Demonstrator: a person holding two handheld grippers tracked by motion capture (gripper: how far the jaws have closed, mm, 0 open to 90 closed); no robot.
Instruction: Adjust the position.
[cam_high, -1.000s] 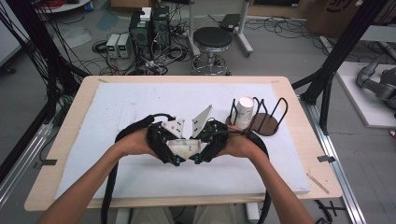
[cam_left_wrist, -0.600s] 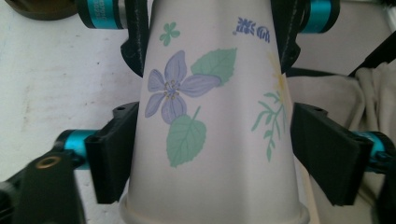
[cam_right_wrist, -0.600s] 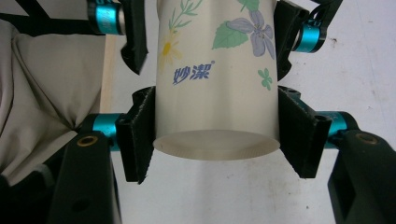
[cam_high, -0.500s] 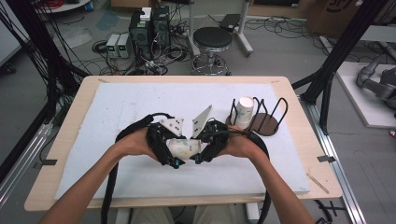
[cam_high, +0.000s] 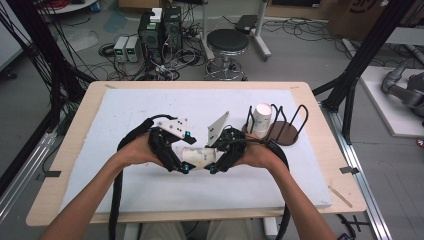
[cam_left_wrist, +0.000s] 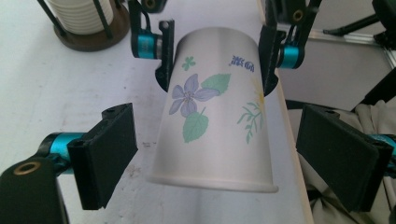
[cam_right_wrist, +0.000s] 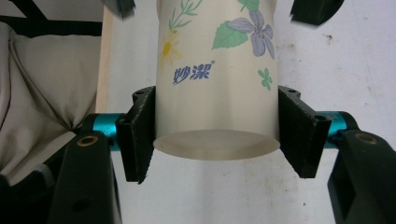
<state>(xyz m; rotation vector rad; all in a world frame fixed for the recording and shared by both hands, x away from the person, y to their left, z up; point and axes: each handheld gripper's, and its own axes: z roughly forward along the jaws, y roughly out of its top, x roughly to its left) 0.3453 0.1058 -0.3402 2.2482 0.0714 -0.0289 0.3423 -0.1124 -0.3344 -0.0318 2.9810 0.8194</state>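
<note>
Compared with the high view a second ago, very little has shifted: both my hands sit at the same spot over the middle of the white surface (cam_high: 125, 107), with the paper cup (cam_high: 197, 156) lying sideways between them above it. If anything the two grippers have closed in on each other a touch. I read this as a handover or a pull-apart held at its midpoint, with no release yet.

Starting on the left, the left gripper (cam_left_wrist: 233, 154) has its fingers (cam_left_wrist: 109, 154) spread wide. They flank the cup's rim end and, as far as I can judge, stand apart from the paper on both sides. So this side is carrying nothing for now.

In the middle, the flower-printed cup (cam_left_wrist: 212, 121) points its rim at my left gripper camera and its base at the right one.

On the right, the right gripper (cam_right_wrist: 217, 137) has its fingers (cam_right_wrist: 137, 140) pressed onto the cup's base end, pinching it from both sides. The whole weight hangs there.

Further right on the surface stands the wire cup holder (cam_high: 280, 127) with a stack of cups (cam_high: 261, 119) in it.

Hard to make out: whether I hold one cup or several nested ones, since the rim view is cut by the walls. The high view is too small to show the left finger gap.
</note>
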